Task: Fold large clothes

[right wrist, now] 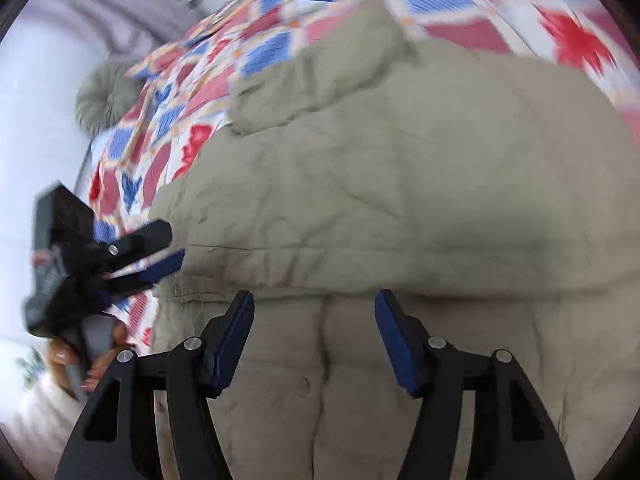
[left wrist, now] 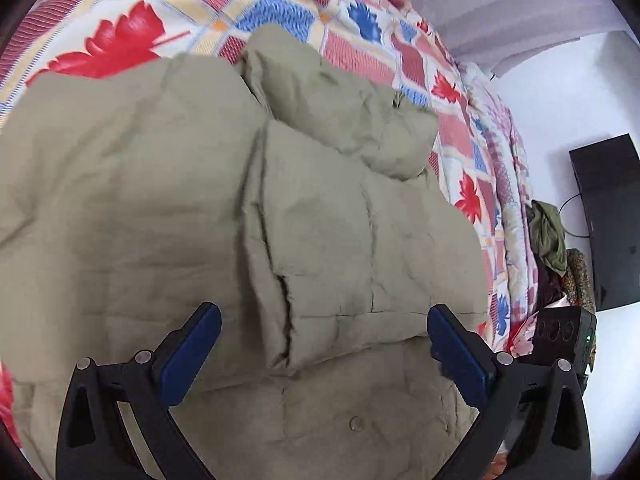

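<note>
Left gripper point(left wrist: 324, 332) spread wide, nothing btwn its pads, over the folded khaki puffer jacket point(left wrist: 168, 184). Right gripper point(right wrist: 314, 326) also released, empty, above jacket hem. Jacket fills frame centre, lying on patterned quilt point(left wrist: 360, 56); black TV point(left wrist: 612, 216) at right edge w/ clothes pile point(left wrist: 550, 236).

A patchwork quilt point(left wrist: 132, 12) with red leaves and blue squares covers the bed. At far right a dark screen point(left wrist: 608, 220) stands near piled clothes point(left wrist: 550, 236). A grey furry cushion point(right wrist: 106, 94) lies at far left.
</note>
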